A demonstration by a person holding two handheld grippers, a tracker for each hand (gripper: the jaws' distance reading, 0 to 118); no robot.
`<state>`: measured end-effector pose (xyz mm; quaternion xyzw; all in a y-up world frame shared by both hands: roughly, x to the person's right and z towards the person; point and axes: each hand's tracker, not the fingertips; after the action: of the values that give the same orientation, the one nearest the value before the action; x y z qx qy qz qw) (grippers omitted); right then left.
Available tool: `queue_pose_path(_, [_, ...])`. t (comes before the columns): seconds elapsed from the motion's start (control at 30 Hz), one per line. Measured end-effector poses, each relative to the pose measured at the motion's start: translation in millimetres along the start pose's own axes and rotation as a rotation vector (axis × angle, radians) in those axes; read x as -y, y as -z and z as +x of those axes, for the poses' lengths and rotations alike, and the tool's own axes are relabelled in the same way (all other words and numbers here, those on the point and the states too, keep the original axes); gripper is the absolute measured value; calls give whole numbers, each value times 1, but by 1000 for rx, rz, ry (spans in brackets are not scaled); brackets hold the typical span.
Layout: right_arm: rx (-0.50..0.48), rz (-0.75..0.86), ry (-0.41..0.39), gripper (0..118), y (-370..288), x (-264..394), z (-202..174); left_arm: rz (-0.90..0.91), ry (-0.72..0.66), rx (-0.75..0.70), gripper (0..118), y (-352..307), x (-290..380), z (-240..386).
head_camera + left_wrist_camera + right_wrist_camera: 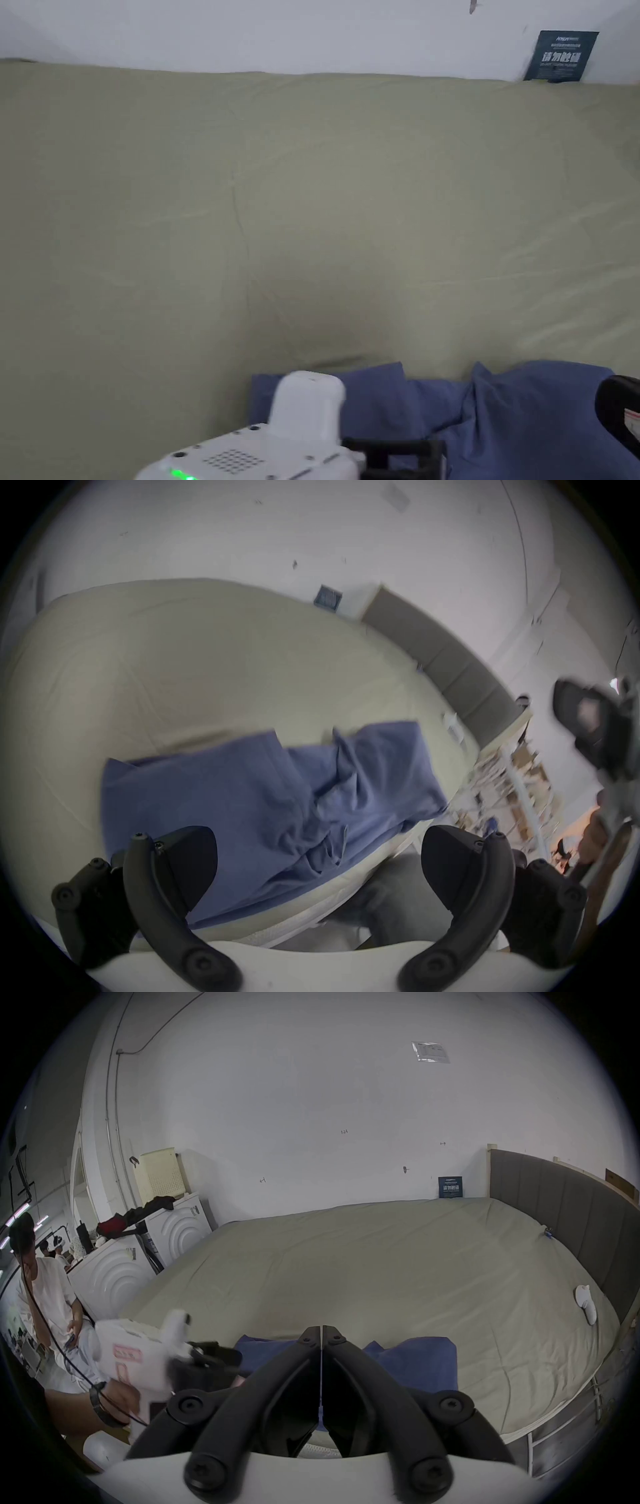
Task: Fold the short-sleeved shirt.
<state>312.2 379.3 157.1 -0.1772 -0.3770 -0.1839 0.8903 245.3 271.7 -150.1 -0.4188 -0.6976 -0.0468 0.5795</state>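
Short-sleeved shirt (pixel 277 802), blue and rumpled, lies along the near edge of the bed (pixel 173 674), on its olive-green sheet; its long axis runs side to side across the person's front, and one end droops a little over the mattress edge in the left gripper view.

Going left to right: the left gripper (pixel 318 854) hovers just above the shirt's left half with its jaws spread wide and nothing between them. The cloth lies directly ahead of and below it, so I judge this hand the nearer and better placed for the first grasp. In the head view its white body (pixel 300 425) sits over the shirt's left end.

Further right, the right gripper (pixel 322 1342) has its jaws pressed together with nothing caught between them. It is held a little back from the shirt's crumpled right half (pixel 412 1362), which bunches into folds. That side looks to need spreading flat before any fold.

On the far right of the bed, near the grey headboard (pixel 554 1206), a small white object (pixel 585 1303) lies well apart from the shirt. No container stands on the bed.
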Motion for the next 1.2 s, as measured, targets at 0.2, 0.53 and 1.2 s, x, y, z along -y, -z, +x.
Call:
queue_pose_path(0.2, [-58,-19,-8,1,11,10,-8,240,85,-200,0,-78,-14,-41])
queue_pose_path(0.53, [-89,-55,-12,1,24,17,-9,114,-155,-217,0,-111,-3,-118])
queue_pose_path(1.2, [-13,-62,-3,1,13,20,10,-114,-492,282,106,-10,14,-167])
